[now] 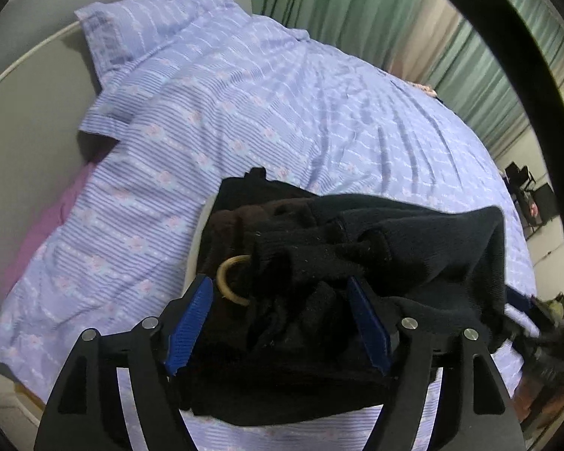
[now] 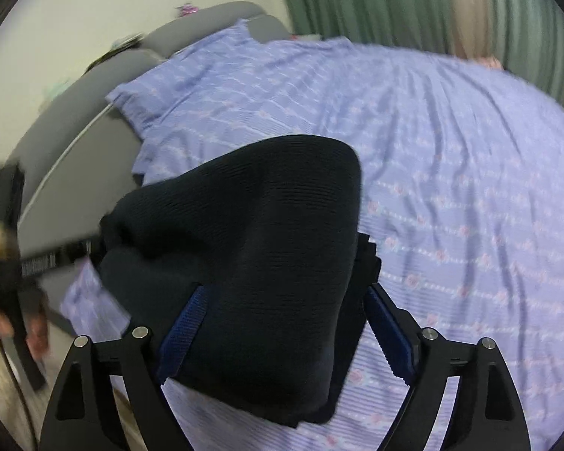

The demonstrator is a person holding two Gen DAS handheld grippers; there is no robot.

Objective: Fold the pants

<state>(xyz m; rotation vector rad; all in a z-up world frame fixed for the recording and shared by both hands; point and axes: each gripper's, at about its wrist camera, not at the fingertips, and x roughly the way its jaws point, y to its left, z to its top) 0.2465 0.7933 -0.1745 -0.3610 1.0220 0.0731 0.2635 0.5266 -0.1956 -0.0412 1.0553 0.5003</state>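
Note:
The black knit pants [image 1: 376,248] hang bunched between the blue pads of my left gripper [image 1: 282,319], above the lavender striped bed [image 1: 244,120]. A tan ring [image 1: 231,280] on the pants shows near the left pad. My left gripper's jaws stand fairly wide with the cloth filling the gap; its grip is unclear. In the right wrist view the pants [image 2: 252,233] drape over and between the pads of my right gripper [image 2: 285,334], lifted above the bed [image 2: 470,188]. Cloth hides the fingertips there.
A matching pillow [image 1: 150,34] lies at the head of the bed against a grey headboard [image 2: 94,120]. Green curtains [image 1: 357,7] hang behind the bed. A pink cloth [image 1: 45,225] lies at the bed's left side. Dark furniture [image 1: 526,188] stands at far right.

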